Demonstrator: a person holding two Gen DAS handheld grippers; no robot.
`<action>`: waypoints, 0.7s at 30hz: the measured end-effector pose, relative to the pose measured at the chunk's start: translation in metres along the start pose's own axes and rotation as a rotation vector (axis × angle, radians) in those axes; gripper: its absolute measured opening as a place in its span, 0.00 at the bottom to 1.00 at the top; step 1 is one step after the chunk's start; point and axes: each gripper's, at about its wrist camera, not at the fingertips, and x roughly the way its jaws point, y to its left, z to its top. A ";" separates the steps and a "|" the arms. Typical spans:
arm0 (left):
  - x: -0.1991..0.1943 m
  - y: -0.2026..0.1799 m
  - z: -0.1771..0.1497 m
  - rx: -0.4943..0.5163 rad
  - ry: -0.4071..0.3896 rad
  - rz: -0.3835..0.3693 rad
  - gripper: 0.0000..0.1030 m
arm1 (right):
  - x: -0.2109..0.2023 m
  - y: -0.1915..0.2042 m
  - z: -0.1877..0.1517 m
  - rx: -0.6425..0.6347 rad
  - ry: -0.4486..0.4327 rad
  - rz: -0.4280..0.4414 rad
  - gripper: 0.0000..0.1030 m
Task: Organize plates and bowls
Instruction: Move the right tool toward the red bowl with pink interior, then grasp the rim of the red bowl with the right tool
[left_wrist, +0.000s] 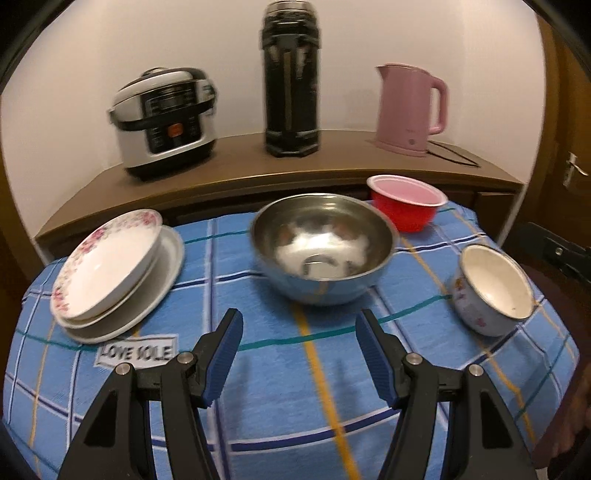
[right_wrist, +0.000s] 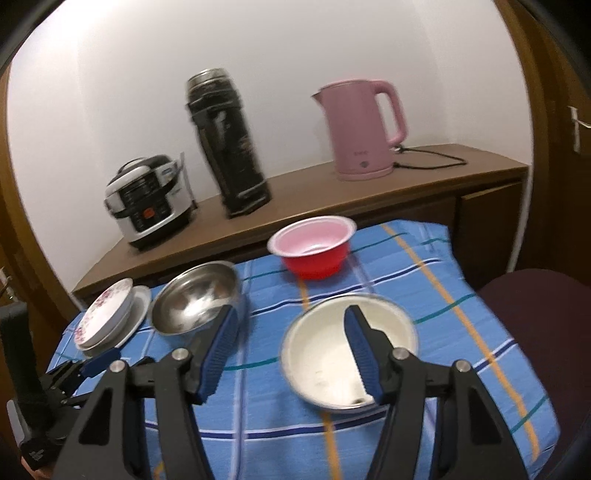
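Observation:
A steel bowl (left_wrist: 321, 247) sits mid-table just beyond my open left gripper (left_wrist: 299, 317). A floral plate (left_wrist: 107, 262) lies tilted on a stack of white plates (left_wrist: 166, 273) at the left. A red bowl with a pink inside (left_wrist: 406, 203) stands at the back, and a white enamel bowl (left_wrist: 495, 284) at the right. My right gripper (right_wrist: 290, 314) is open over the enamel bowl (right_wrist: 325, 354), its right finger above the bowl's inside. The steel bowl (right_wrist: 192, 299), red bowl (right_wrist: 314, 247) and plates (right_wrist: 107, 317) show there too.
The table wears a blue checked cloth (left_wrist: 295, 387). A wooden sideboard (left_wrist: 240, 166) behind holds a rice cooker (left_wrist: 162, 118), a black thermos (left_wrist: 291, 81) and a pink kettle (left_wrist: 410, 110). A dark chair seat (right_wrist: 535, 332) is at the right.

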 end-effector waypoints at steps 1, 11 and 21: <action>-0.001 -0.005 0.003 0.010 -0.007 -0.015 0.64 | -0.001 -0.007 0.002 0.012 -0.001 -0.010 0.59; 0.017 -0.041 0.064 0.046 -0.040 -0.117 0.64 | 0.001 -0.061 0.038 0.068 -0.002 -0.047 0.53; 0.099 -0.051 0.147 -0.050 0.098 -0.204 0.63 | 0.076 -0.079 0.093 0.137 0.163 0.073 0.52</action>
